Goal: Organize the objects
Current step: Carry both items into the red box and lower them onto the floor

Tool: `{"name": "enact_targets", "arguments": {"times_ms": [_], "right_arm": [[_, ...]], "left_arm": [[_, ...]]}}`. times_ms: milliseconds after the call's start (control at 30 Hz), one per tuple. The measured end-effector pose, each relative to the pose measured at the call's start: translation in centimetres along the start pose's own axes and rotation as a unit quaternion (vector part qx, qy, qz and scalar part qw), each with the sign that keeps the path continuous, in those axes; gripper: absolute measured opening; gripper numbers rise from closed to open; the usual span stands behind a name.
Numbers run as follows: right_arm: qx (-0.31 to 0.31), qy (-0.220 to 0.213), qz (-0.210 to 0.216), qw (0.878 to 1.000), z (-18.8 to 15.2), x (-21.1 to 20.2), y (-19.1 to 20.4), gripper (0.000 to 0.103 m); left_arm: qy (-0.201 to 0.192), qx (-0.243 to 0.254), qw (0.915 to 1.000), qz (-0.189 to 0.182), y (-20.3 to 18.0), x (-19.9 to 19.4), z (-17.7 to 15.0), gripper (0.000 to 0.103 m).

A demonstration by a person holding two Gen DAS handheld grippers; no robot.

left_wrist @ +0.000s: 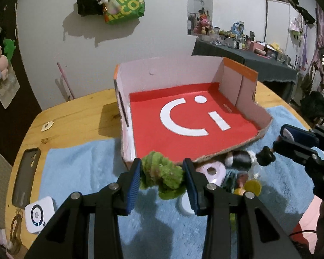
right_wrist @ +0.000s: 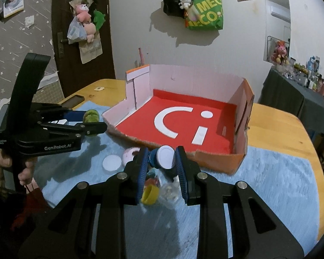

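The wooden counter point(left_wrist: 75, 116) carries a blue towel point(left_wrist: 80, 168) and an empty red-floored box point(left_wrist: 190, 120), straight ahead of both grippers. The left gripper point(left_wrist: 162, 172) has its fingers clamped on a green fuzzy toy point(left_wrist: 162, 174); the right gripper point(right_wrist: 162, 161) pinches a small blue-and-white container point(right_wrist: 164, 157), nearer the box's low front edge.

The fuzzy green plush piece point(left_wrist: 162, 176) covers part of the white round lid point(left_wrist: 184, 205) beneath it on the blue towel. A small clear plastic item point(right_wrist: 169, 191) under the right gripper's fingers is too blurred to identify. The grey phone case point(right_wrist: 73, 100) is mostly hidden behind the left gripper. The far cluttered shelf point(left_wrist: 237, 36) holds things too small to tell.
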State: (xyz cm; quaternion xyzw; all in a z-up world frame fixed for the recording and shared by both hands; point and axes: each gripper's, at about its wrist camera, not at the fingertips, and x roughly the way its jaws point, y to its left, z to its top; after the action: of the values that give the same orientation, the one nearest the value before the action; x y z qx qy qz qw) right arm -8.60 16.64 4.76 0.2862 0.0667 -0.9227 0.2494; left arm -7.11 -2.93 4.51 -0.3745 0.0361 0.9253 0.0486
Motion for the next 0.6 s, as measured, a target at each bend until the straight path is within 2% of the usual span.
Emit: {"name": "enact_targets", "arguments": {"times_ms": [300,600], "right_arm": [[-0.003,-0.014,-0.003,1.000,2.5,1.1,-0.8,0.025],[0.008,-0.007,-0.006,1.000,3.8,3.4,-2.2,0.025]], "left_arm": [[-0.003,0.003,0.9998,-0.021,-1.4,1.2,2.5,0.041],[-0.001,0.001,0.9997,-0.026,-1.9,2.7,4.6,0.041]]}}
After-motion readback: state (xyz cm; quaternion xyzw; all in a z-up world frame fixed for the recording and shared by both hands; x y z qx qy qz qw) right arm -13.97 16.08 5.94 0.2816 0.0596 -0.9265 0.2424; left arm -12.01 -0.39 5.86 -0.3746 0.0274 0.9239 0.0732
